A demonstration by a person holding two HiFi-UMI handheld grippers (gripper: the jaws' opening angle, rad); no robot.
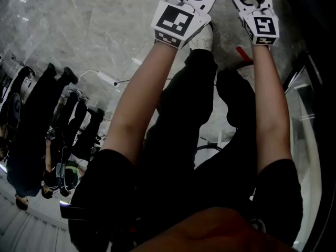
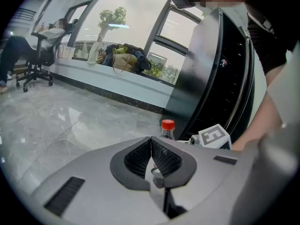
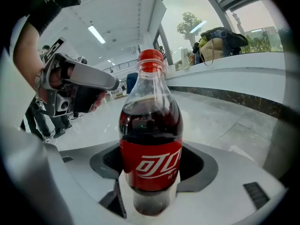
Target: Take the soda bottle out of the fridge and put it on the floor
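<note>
Standing upright between the right gripper's [image 3: 152,165] jaws, which clamp its lower body, the clear plastic soda bottle [image 3: 150,139] holds dark cola under a red screw cap. Its red label carries white Chinese script. Polished grey marble floor [image 3: 225,121] spreads open beyond it, and the tall black fridge [image 2: 211,78] stands just beside. The left gripper [image 2: 151,159], jaws pressed together on nothing, hangs near.
</note>
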